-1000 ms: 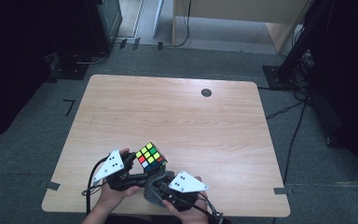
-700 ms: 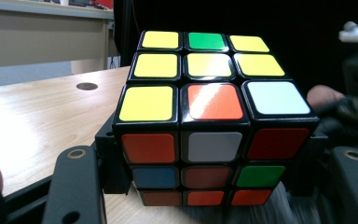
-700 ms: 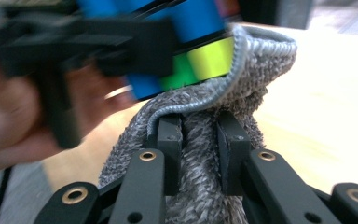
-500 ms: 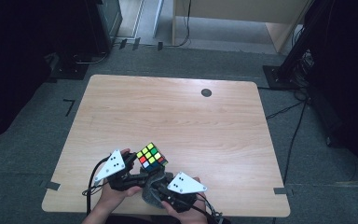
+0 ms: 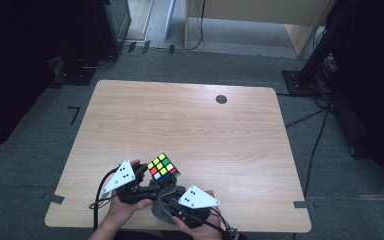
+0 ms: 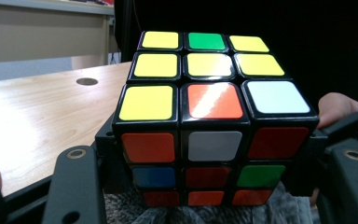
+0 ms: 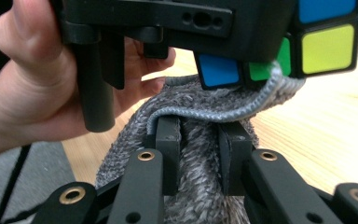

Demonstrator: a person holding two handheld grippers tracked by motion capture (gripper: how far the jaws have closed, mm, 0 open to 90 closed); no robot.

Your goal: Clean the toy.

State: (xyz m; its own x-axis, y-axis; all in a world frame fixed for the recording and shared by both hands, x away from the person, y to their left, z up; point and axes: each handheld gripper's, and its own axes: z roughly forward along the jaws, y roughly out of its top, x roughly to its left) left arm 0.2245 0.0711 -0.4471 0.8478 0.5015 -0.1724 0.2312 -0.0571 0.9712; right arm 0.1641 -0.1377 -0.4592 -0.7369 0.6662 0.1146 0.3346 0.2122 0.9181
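Observation:
A scrambled colour cube is held just above the near edge of the wooden table. My left gripper is shut on it from the left. In the left gripper view the cube sits between the two black jaws, with mostly yellow stickers on top. My right gripper is shut on a grey knitted cloth right below the cube. In the right gripper view the cloth bunches between the pads and presses up against the cube's underside. A hand grips the left gripper's body.
A small black round spot lies near the table's far edge. Black equipment stands and cables sit on the grey floor at the back right. A pale cabinet stands behind the table.

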